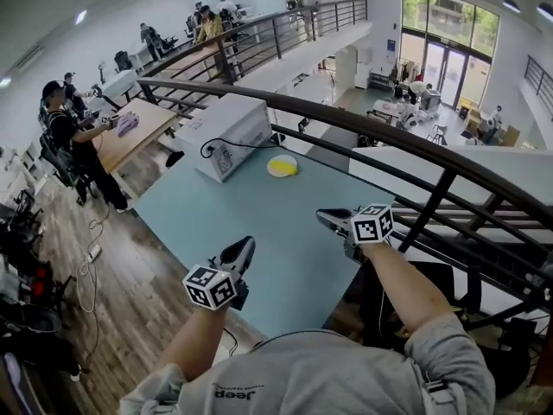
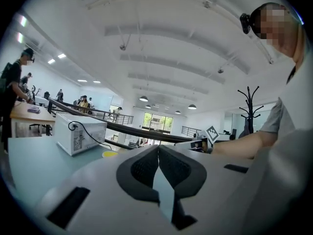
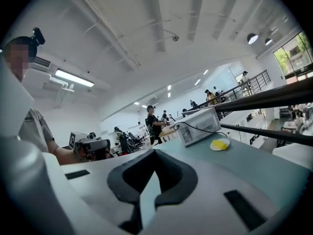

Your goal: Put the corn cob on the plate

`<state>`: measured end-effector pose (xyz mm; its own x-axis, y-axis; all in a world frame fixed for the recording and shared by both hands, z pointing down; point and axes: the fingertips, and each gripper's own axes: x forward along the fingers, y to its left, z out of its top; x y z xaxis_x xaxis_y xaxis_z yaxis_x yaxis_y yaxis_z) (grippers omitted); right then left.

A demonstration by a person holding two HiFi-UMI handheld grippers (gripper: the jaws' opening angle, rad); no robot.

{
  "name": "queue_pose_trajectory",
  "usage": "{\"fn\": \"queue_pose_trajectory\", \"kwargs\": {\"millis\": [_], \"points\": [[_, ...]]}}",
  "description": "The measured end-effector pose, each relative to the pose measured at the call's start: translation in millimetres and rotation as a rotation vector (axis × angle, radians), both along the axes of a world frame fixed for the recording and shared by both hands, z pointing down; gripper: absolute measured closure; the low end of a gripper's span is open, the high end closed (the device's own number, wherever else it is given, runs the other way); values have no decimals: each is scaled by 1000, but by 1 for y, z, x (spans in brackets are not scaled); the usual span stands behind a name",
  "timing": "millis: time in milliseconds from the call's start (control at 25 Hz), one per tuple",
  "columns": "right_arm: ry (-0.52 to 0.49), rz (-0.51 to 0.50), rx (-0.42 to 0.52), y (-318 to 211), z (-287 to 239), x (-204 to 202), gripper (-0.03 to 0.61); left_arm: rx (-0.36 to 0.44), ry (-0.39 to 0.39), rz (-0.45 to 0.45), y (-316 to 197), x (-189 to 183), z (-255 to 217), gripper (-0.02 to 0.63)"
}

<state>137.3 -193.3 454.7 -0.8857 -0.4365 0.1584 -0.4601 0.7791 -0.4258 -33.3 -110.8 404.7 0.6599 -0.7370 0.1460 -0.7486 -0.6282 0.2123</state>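
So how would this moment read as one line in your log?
left claw: shut, empty | right claw: shut, empty | corn: on plate | both claws: well short of plate

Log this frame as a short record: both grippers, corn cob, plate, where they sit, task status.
left hand-held gripper: shut, empty
right hand-held gripper: shut, empty
corn cob: yellow, appears to lie on the plate
plate: far part of the table, near the white box
task status: looks done; both grippers far from the plate
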Motion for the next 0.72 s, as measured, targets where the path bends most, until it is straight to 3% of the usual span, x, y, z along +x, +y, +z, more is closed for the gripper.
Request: {"fn": "queue_pose_trajectory", "kwargs": {"millis": [320, 520, 720], "points": [[-67, 20, -12, 28, -3, 9, 560, 20, 3, -55, 45, -14, -20, 594], [27, -8, 36, 49, -14, 0, 560, 70, 54, -39, 49, -31, -44, 594], [53, 74, 71, 61, -34, -23, 560, 74, 82, 31, 54, -59, -50, 594]]}}
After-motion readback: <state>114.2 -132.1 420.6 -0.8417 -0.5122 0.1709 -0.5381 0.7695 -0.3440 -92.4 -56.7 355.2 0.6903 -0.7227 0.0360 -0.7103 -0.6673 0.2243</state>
